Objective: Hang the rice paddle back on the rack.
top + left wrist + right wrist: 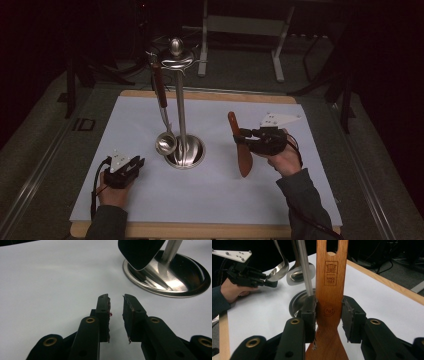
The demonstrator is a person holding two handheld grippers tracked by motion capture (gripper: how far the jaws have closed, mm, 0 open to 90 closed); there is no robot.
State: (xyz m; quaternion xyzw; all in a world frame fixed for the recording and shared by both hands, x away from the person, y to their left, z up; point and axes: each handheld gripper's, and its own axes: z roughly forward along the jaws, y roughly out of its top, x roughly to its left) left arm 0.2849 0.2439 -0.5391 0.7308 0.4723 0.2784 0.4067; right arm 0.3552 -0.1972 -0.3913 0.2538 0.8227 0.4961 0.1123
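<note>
stand mid-table | ladle hangs at its left | spatula right of stand

Our left tongs and right tongs are black, with ridged pads and brass-ringed pivot holes along the arms. Each carries a pale three-cornered plate dotted with small screws. Black cables trail back past our dark grey-green sleeves.
</note>
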